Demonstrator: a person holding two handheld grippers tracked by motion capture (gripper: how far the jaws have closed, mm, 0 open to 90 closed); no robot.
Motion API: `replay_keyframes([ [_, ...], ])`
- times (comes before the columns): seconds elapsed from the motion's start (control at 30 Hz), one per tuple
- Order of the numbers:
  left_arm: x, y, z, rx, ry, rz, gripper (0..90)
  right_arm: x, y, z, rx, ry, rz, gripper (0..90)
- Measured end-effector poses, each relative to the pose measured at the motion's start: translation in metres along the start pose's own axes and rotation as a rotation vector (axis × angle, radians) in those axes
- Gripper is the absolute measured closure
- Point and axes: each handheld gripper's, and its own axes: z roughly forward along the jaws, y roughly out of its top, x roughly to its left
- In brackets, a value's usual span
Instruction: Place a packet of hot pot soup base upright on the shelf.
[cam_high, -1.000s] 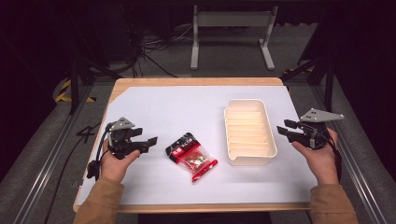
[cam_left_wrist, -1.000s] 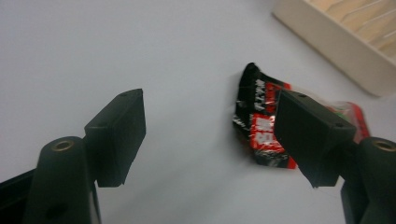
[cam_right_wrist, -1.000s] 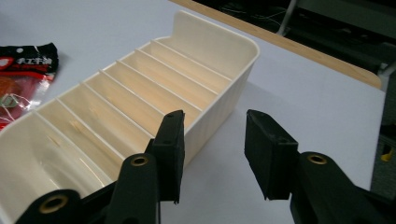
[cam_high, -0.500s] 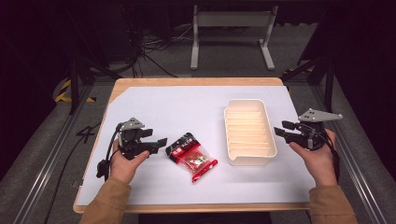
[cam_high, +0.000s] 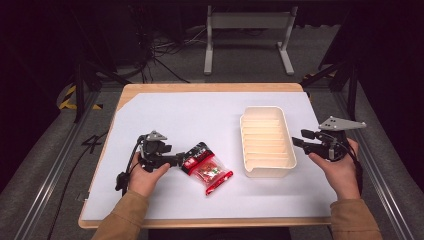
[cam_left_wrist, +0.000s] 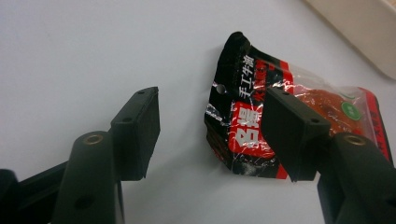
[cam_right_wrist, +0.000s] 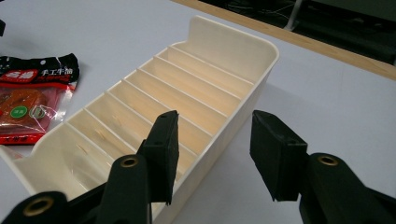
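Observation:
A red and black snack packet (cam_high: 207, 167) lies flat on the white table cover, left of a cream divided tray (cam_high: 267, 109). My left gripper (cam_high: 180, 161) sits low at the packet's black left end. In the left gripper view its jaws (cam_left_wrist: 210, 105) have just been closing but stand open, the packet's (cam_left_wrist: 243, 121) end partly between them and untouched. My right gripper (cam_high: 299, 140) hovers at the tray's right wall. Its jaws (cam_right_wrist: 215, 128) have just been opening and straddle the tray's wall (cam_right_wrist: 261, 46) without gripping it. The packet (cam_right_wrist: 32, 93) lies beyond the tray.
The white cover (cam_high: 175, 115) spreads over a wooden table whose edge (cam_high: 210, 87) shows at the back. Several narrow slots divide the tray. Dark floor, rails and a metal stand (cam_high: 247, 22) surround the table.
My left gripper has moved right and down to the packet's left end, and its jaws have narrowed. The right hand has stayed beside the tray.

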Motion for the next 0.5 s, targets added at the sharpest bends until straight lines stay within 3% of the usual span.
replay_keyframes([
  [0.17,0.002,-0.003,0.007,0.033,-0.013,-0.021,41.2,0.000,-0.001,0.001,0.007,0.002,-0.001,50.8],
  [0.3,0.004,-0.004,0.012,0.071,-0.049,-0.059,42.7,0.002,-0.001,0.003,0.007,0.012,-0.019,49.9],
  [0.5,0.005,-0.005,0.017,0.101,-0.076,-0.077,44.8,0.003,-0.001,0.005,0.016,0.013,-0.022,49.5],
])
